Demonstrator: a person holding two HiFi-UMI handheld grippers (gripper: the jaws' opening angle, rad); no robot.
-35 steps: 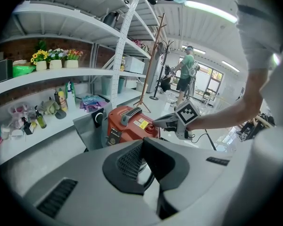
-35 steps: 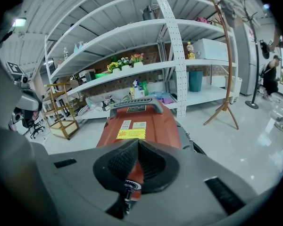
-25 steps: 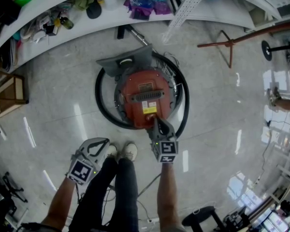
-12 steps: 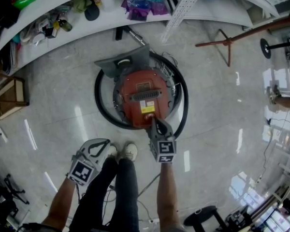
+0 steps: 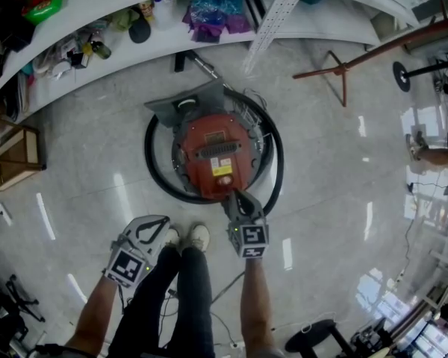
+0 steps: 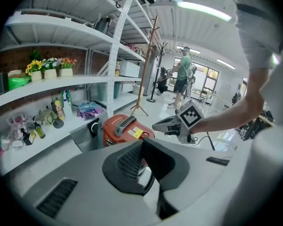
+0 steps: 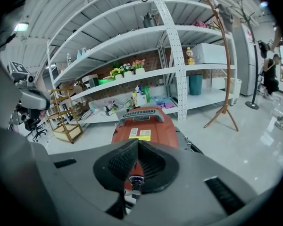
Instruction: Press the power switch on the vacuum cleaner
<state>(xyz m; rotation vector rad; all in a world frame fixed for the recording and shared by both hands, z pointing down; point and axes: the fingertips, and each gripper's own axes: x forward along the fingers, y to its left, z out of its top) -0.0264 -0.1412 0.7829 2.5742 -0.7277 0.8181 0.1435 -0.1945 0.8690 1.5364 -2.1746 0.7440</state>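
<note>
We read right gripper (image 5: 234, 197) jaws together, tip over vacuum cleaner (image 5: 215, 151) near rim. Power switch (image 6: 144, 134) lies just ahead, below tip. Left gripper (image 5: 151, 226), also closed and empty, well apart.

We're looking down on a glossy pale grey floor (image 5: 336, 170) streaked with light glare, and white shelving (image 5: 134, 47) curves from 10 to 1 o'clock. A wooden coat stand (image 5: 342, 69) sits at 2 o'clock and a wooden rack (image 5: 19, 151) at 9. A brick wall (image 7: 153, 60) backs the shelves.

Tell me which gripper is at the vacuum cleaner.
The right gripper: its jaws point at the near edge of the red vacuum cleaner; the left gripper hangs by the person's shoes.
</note>
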